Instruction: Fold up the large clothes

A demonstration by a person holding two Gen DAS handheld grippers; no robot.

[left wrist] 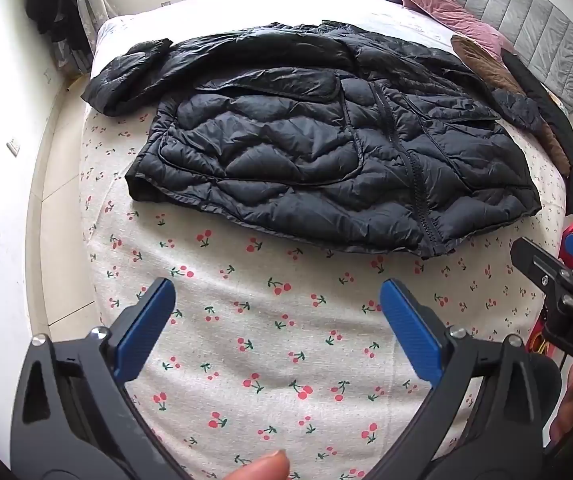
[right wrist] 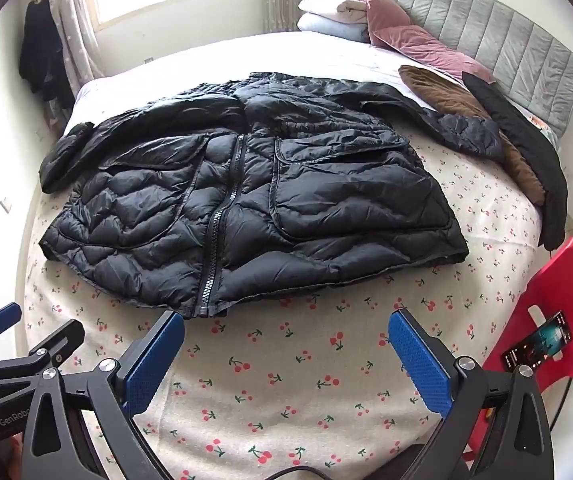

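Observation:
A black quilted puffer jacket (left wrist: 318,148) lies spread flat on the bed, zipper up, hem toward me, sleeves out to both sides; it also shows in the right wrist view (right wrist: 246,192). My left gripper (left wrist: 278,312) is open and empty above the cherry-print sheet (left wrist: 270,360), short of the jacket's hem. My right gripper (right wrist: 286,340) is open and empty, close to the hem by the zipper's end. The right gripper also shows at the right edge of the left wrist view (left wrist: 546,264), and the left gripper at the lower left of the right wrist view (right wrist: 26,336).
Brown and black garments (right wrist: 506,144) lie along the bed's right side. Pink pillows and folded bedding (right wrist: 386,28) rest at the grey headboard (right wrist: 506,44). A red chair (right wrist: 558,304) with a phone (right wrist: 538,344) stands at right. Dark clothes (right wrist: 42,60) hang by the window.

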